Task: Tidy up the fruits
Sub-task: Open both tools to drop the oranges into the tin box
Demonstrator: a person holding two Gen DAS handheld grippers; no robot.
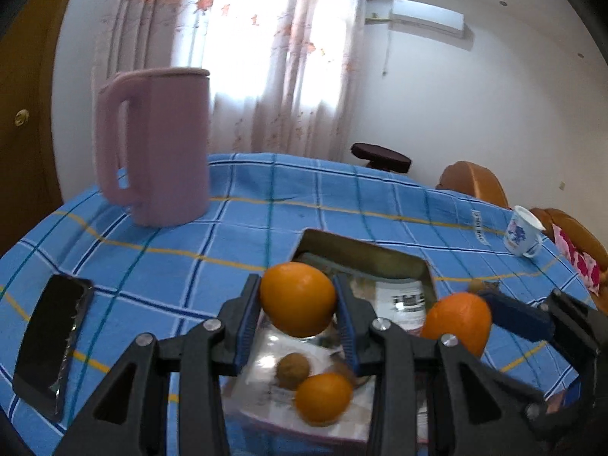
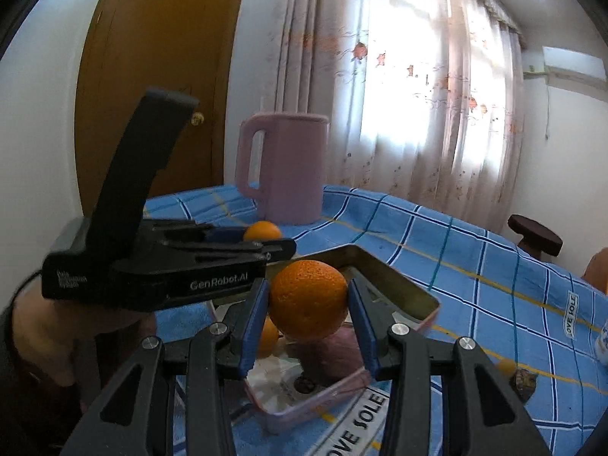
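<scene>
The left gripper (image 1: 298, 300) pinches an orange (image 1: 297, 298) between its blue pads, held up over the tin (image 1: 364, 254). The right gripper (image 2: 308, 300) likewise pinches a second orange (image 2: 308, 300), also above the tin (image 2: 399, 285) and close beside the left one.

Each orange looks firm, round and moderately heavy, with a pebbled rind that should give the ribbed pads fair bite. Being spheres, they would roll out if pinched off-centre; both are taken across the widest part, which seems the sound place. Too hard a squeeze could bruise them.

Inside the tin lie a small orange (image 1: 323, 399) and a brown round fruit (image 1: 292, 370), on what appears to be a glossy printed lining. The grippers and the held oranges cover much of the tin's floor, so the free space there cannot be judged. Another small fruit (image 2: 507, 366) and a dark object (image 2: 524, 380) sit on the cloth (image 2: 456, 266), too blurred to name.
</scene>
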